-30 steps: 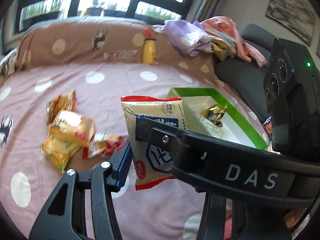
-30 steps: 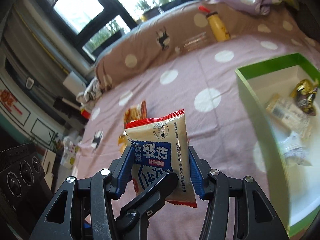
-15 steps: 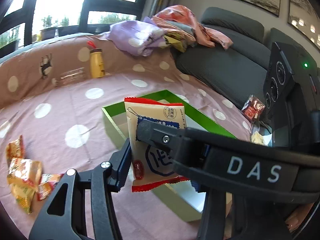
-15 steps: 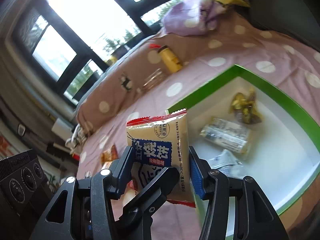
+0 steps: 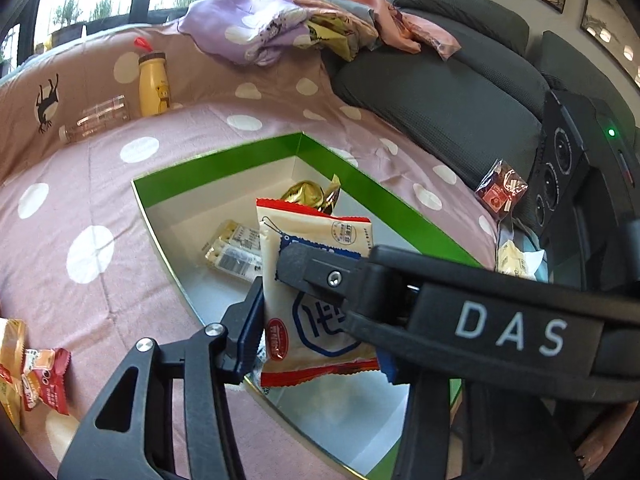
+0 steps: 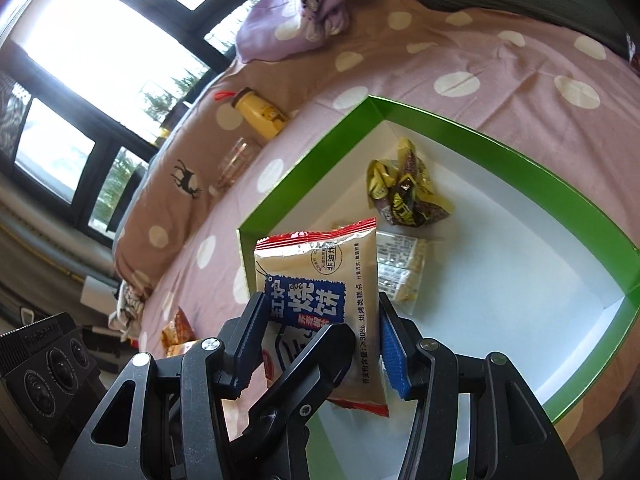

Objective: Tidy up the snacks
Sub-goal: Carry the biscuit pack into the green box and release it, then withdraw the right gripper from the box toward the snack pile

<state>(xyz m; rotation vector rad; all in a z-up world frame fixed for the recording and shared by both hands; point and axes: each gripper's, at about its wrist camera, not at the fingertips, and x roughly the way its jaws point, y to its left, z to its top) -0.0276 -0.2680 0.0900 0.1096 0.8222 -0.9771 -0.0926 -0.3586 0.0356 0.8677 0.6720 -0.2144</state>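
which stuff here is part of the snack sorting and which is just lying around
Job: cream packet held in both hand-held grippers, green box, gold snack, clear packet, loose snacks.
Lying about: yellow bottle, glass, clothes.

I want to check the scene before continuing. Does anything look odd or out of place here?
Yes. Both grippers, left and right, clamp one biscuit packet over the green box. Other snack packets lie loose on the dotted cover.
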